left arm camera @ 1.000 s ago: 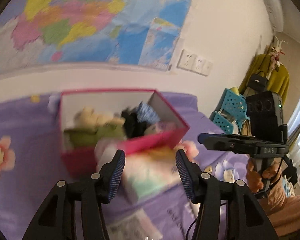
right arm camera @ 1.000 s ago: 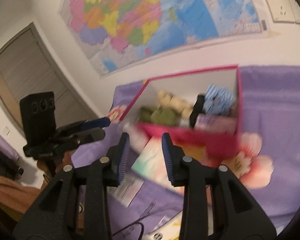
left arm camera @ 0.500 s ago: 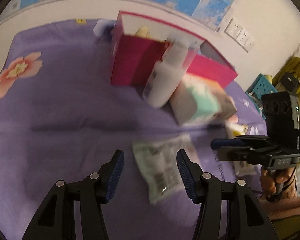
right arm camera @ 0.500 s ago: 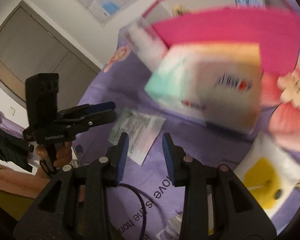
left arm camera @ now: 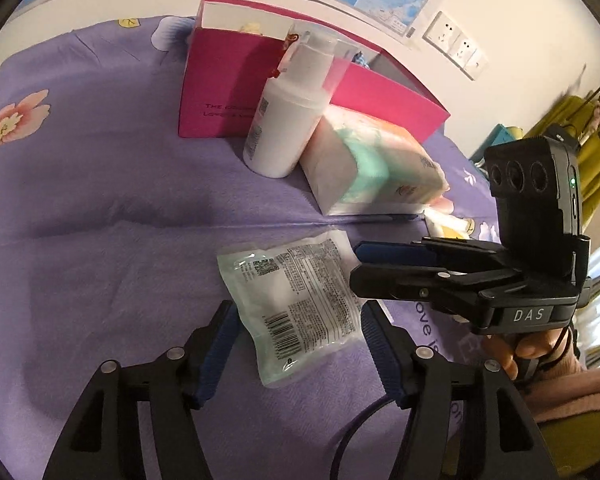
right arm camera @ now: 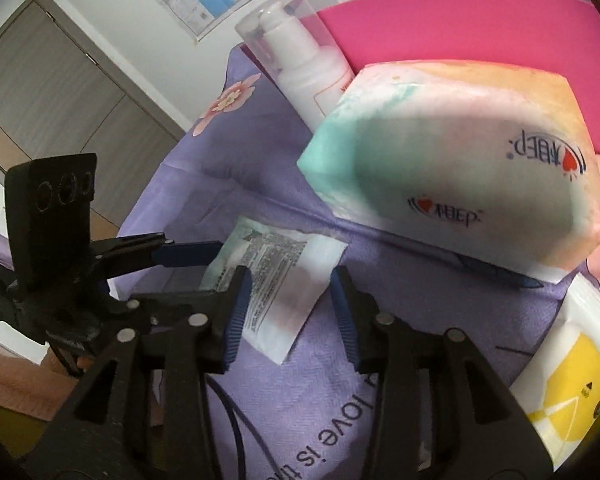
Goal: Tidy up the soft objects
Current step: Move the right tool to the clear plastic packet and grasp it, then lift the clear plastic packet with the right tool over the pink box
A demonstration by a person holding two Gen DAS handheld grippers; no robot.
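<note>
A flat clear packet (left arm camera: 296, 300) (right arm camera: 276, 264) with printed text lies on the purple bedspread (left arm camera: 100, 240). My left gripper (left arm camera: 300, 336) hangs low over it, jaws opening, the packet between the fingers but not pressed. My right gripper (right arm camera: 290, 304) comes at the same packet from the other side, jaws also opening, pads off it. Each gripper shows in the other's view: the right gripper (left arm camera: 357, 268) at the packet's right edge, the left gripper (right arm camera: 204, 254) at its left edge. Behind lie a soft tissue pack (left arm camera: 363, 168) (right arm camera: 451, 160) and a pink box (left arm camera: 220, 92) (right arm camera: 459, 24) holding soft items.
A white pump bottle (left arm camera: 288, 120) (right arm camera: 300, 64) in a clear case leans on the pink box. A white and yellow pack (right arm camera: 567, 392) lies at the right. A dark cable (right arm camera: 236, 420) crosses the bedspread under my right gripper. A hand (left arm camera: 515, 352) holds the right gripper.
Both grippers have dropped toward the bedspread and tipped downward, from facing the box to hanging over the flat packet. Both pairs of jaws stand wider than before.
</note>
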